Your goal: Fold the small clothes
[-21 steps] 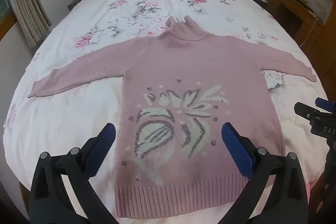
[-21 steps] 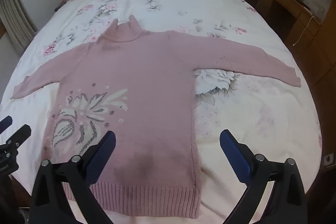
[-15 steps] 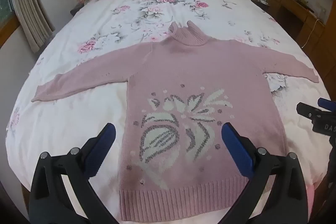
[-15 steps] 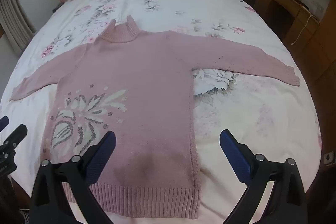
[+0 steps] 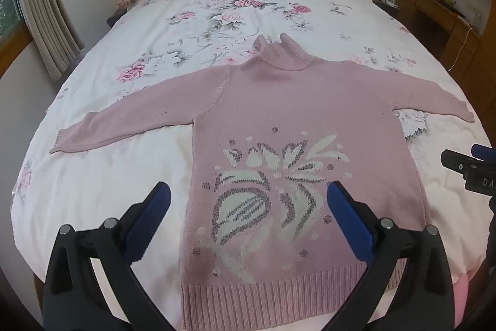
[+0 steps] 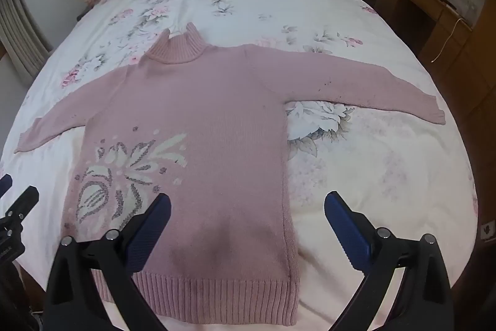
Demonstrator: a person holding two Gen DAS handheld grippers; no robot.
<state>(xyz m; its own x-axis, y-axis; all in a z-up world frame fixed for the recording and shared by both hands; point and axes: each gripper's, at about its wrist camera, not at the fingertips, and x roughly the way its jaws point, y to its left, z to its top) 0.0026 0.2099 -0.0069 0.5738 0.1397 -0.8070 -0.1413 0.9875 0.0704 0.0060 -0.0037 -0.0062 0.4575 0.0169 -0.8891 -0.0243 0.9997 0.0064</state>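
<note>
both the left gripper (image 5: 248, 202) and the right gripper (image 6: 247, 211) are held wide open, and nothing is gripped. below them the sweater (image 5: 297, 163) is spread flat, face up, on the bed (image 5: 217, 20), sleeves stretched out to both sides. no fold has been made; all folding is judged still to be done.

1 pink sweater (image 5: 297, 120); 2 tongs (image 5: 248, 207) (image 6: 246, 216); 1 bed (image 5: 93, 191).
</note>
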